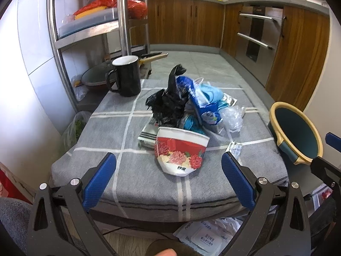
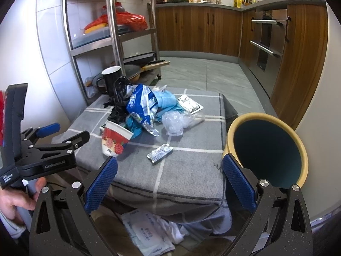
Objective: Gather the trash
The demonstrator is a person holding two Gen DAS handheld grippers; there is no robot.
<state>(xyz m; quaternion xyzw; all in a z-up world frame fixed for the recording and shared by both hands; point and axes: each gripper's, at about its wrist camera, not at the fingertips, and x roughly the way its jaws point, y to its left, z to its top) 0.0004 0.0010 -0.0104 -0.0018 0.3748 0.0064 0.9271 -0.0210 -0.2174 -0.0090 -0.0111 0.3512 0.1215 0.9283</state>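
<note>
— Where do I start?

— Both my grippers are spread wide and carry nothing. My left gripper faces the crushed paper cup, the one with red flowers, lying on its side at the near edge of the trash pile on the grey checked cloth. I judge that cup to be the first pick.

— How do I take it well?

— I'd say close across its flattened body, not the rim, since it looks soft and will likely fold. Lift it clear before swinging toward the bin, which is beside the cloth on my right with its mouth tilted toward me.

— And my right gripper?

— It hangs by the near edge of the cloth, its right finger just before the bin's rim. The small foil sachet lies alone ahead of it, an easy second pick.

— What does each camera add?

— The right view shows that sachet whole, the flat silver packet behind the pile, and my left gripper from the side. The left view shows the black mug unobstructed and the striped packet under the cup.
</note>
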